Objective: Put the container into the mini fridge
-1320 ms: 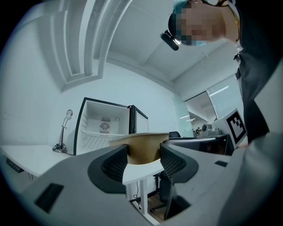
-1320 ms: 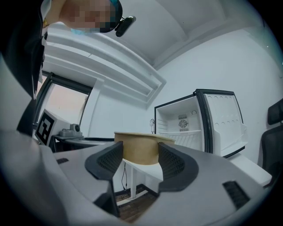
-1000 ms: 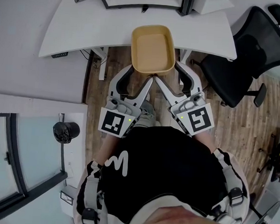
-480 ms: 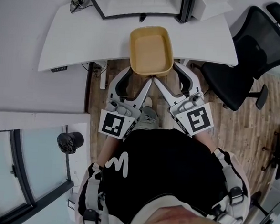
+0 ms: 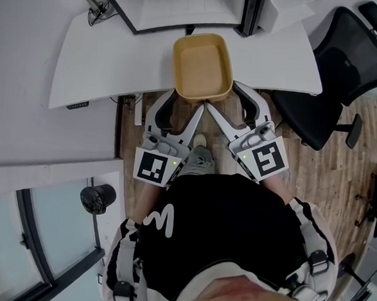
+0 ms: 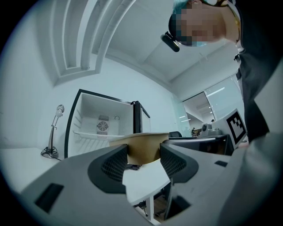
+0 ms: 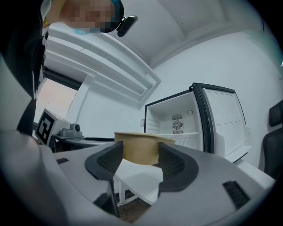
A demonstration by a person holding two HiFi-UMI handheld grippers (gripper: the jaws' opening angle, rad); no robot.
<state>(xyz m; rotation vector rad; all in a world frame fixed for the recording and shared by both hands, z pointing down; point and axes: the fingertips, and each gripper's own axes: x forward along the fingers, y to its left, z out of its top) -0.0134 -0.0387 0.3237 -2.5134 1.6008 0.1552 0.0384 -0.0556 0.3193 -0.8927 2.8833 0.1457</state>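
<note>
White walls and a wood floor (image 5: 329, 163) are framing an office corner, where a curved white desk (image 5: 105, 51) is spanning the top of the head view and a black office chair (image 5: 336, 67) is standing off to the right. On the desk's far side the mini fridge (image 7: 177, 123) is standing with its door swung fully open, showing a white interior with a shelf across it.

The person is leaning over both tools. The left gripper (image 5: 186, 103) and the right gripper (image 5: 225, 99) are reaching forward side by side, and each pair of jaws is closing narrowly on the near end of the container (image 5: 202, 65), one toward each near corner. In the gripper views the tan wall of the container (image 6: 142, 149) is sitting squarely between the ribbed pads of the left gripper (image 6: 143, 161), and likewise between those of the right gripper (image 7: 140, 159).

The container is hanging level and empty in the air over the desk's front edge, well short of the fridge and roughly in line with its opening.

By my reading, the carrying step is under way and placement is not yet begun. The next move is calling for both grippers to travel forward together, keeping the container flat, and to line it up with a gap above or below the shelf before letting go.
</note>
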